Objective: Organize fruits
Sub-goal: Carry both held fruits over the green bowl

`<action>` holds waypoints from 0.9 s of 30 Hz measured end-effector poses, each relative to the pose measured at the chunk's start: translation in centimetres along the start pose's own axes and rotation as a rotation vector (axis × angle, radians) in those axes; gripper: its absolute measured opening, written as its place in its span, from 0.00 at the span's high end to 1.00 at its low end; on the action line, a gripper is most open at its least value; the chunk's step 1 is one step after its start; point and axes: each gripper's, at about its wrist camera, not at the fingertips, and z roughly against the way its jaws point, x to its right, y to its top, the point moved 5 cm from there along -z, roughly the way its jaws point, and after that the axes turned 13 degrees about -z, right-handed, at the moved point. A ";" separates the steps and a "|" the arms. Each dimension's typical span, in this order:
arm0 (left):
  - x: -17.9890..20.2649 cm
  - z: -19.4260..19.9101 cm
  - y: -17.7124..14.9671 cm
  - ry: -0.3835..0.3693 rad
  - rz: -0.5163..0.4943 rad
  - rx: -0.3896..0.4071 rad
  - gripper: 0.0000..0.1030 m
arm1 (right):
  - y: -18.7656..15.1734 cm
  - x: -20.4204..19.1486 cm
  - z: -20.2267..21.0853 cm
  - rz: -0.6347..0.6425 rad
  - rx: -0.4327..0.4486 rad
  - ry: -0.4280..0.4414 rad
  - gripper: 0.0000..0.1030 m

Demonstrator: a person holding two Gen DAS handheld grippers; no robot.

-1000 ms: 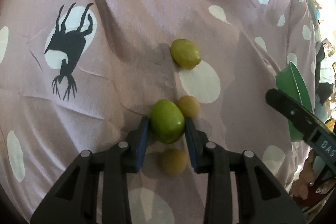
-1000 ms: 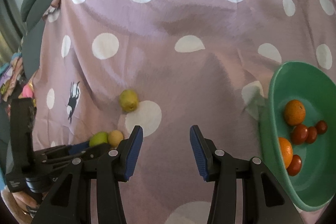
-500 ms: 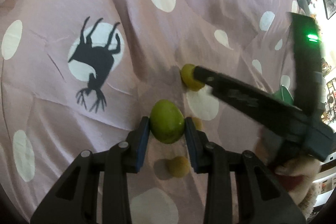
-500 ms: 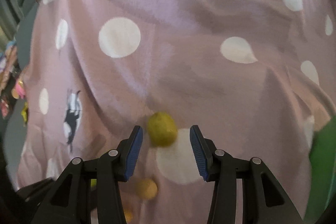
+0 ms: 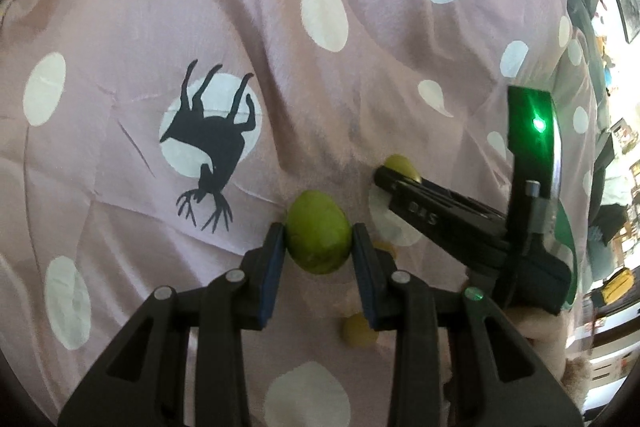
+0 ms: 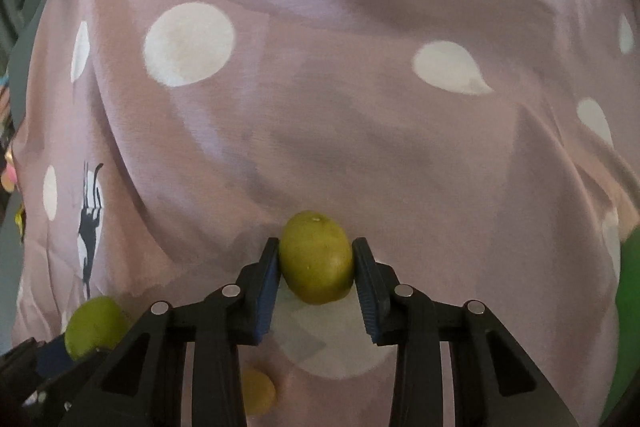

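The right gripper (image 6: 316, 263) pinches a yellow-green lemon (image 6: 316, 261) over the spotted mauve bedspread (image 6: 340, 115); a green fruit (image 6: 94, 325) sits lower left, held by the left gripper (image 6: 60, 351)

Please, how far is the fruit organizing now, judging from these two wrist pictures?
Done: nothing visibly finished here. In hand: the left gripper clamps a green fruit, and the right gripper closes around a yellow-green fruit. Left: two small yellow fruits lie on the dotted cloth.

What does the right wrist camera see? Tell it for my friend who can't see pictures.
The right gripper pinches a yellow-green lemon over a pink spotted cloth. A green fruit sits lower left.
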 end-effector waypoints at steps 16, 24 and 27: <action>4.4 1.2 0.0 0.022 -0.122 0.067 0.68 | -6.3 8.1 9.9 -0.141 0.044 0.120 0.65; 8.1 1.5 -0.3 -0.034 -0.169 0.072 0.68 | -4.0 10.0 11.6 -0.193 0.182 0.084 0.65; 9.8 1.5 0.1 -0.028 -0.188 0.082 0.68 | -3.4 11.0 12.7 -0.224 0.208 0.096 0.65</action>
